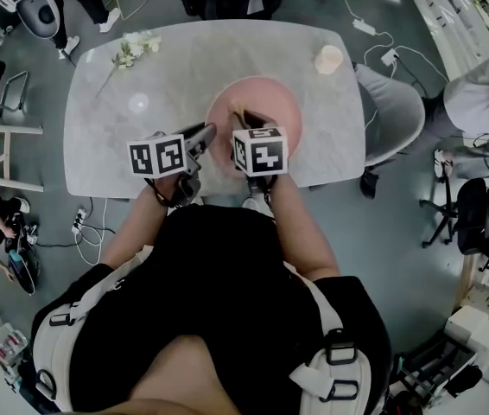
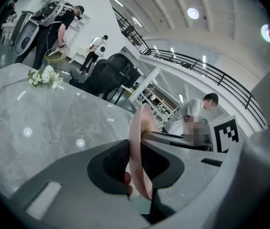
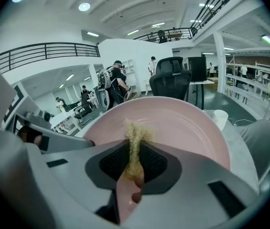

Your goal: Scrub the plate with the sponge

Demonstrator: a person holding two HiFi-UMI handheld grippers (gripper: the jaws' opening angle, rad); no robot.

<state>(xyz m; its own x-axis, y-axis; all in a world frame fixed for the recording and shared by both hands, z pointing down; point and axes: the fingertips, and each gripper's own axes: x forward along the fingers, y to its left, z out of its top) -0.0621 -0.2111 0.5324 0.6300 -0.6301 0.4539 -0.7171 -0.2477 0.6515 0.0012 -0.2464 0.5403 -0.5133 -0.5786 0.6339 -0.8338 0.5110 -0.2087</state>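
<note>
A pink plate (image 1: 257, 102) is held tilted above the near edge of the marble table (image 1: 141, 145). My left gripper (image 1: 212, 131) is shut on the plate's left rim; the left gripper view shows the plate (image 2: 139, 142) edge-on between the pads. My right gripper (image 1: 243, 121) is shut on a thin yellow sponge (image 3: 135, 144), which is squeezed flat and presses against the plate's inner face (image 3: 182, 123). In the head view the sponge (image 1: 239, 113) shows as a small pale tip over the plate.
A white cup (image 1: 328, 59) stands at the table's far right. White flowers (image 1: 132, 48) lie at the far left. An office chair (image 1: 391, 119) is right of the table, and a person (image 1: 478, 102) sits further right. Cables lie on the floor.
</note>
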